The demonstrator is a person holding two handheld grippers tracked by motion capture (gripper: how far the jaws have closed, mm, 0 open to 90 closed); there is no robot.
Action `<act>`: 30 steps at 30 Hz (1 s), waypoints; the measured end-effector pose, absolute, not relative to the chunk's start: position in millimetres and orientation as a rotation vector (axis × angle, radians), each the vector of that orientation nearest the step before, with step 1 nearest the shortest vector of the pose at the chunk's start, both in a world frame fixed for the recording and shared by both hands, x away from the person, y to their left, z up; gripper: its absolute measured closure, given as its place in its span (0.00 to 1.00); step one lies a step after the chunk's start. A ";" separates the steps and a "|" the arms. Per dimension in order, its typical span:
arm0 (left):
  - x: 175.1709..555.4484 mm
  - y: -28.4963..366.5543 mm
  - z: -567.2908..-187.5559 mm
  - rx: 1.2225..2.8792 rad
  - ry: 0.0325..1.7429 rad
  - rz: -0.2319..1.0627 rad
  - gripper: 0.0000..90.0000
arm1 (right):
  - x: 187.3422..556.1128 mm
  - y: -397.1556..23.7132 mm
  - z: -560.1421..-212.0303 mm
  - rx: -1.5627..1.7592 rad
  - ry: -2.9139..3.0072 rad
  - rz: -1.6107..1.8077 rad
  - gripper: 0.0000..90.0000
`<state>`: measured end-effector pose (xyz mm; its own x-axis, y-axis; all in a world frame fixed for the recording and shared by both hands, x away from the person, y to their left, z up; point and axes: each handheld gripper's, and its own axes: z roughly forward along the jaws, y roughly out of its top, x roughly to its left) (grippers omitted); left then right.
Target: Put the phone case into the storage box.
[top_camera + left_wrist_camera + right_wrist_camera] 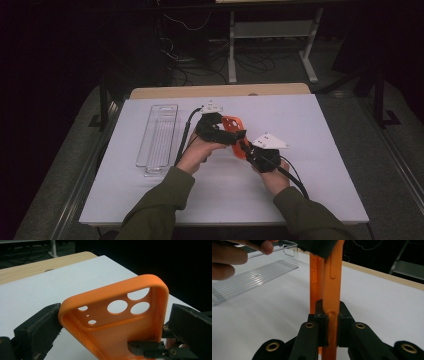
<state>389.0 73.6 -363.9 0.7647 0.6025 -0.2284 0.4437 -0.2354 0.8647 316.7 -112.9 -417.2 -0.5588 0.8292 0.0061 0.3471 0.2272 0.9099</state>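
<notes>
Orange phone case (pixel 112 322), light and bendy, hangs above the white table (pixel 310 165); your right gripper (pixel 329 326) pinches one side wall, your left gripper (pixel 110 322) clamps across its width. Keep holding by the rims; beyond sits a clear tray (pixel 158 135).

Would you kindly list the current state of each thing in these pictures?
Orange phone case: empty, held above the table by both grippers.
Left gripper: shut across the case's width.
Right gripper: shut on the case's side wall.
Clear tray: empty, flat on the table.
</notes>
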 end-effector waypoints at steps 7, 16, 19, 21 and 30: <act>389.6 68.9 -364.4 1.866 0.809 0.206 0.00 | 316.2 -111.3 -417.3 1.075 2.017 1.308 0.90; 389.6 66.8 -365.3 1.844 0.816 0.196 0.00 | 315.7 -109.4 -418.0 1.066 2.029 1.304 0.90; 389.4 66.4 -365.3 1.845 0.814 0.199 0.00 | 315.9 -109.5 -418.1 1.064 2.028 1.305 0.90; 389.5 66.3 -365.8 1.841 0.820 0.196 0.00 | 315.7 -109.2 -418.3 1.065 2.032 1.304 0.90; 390.2 68.8 -364.9 1.832 0.816 0.201 0.06 | 316.3 -108.6 -419.6 1.064 2.044 1.294 0.89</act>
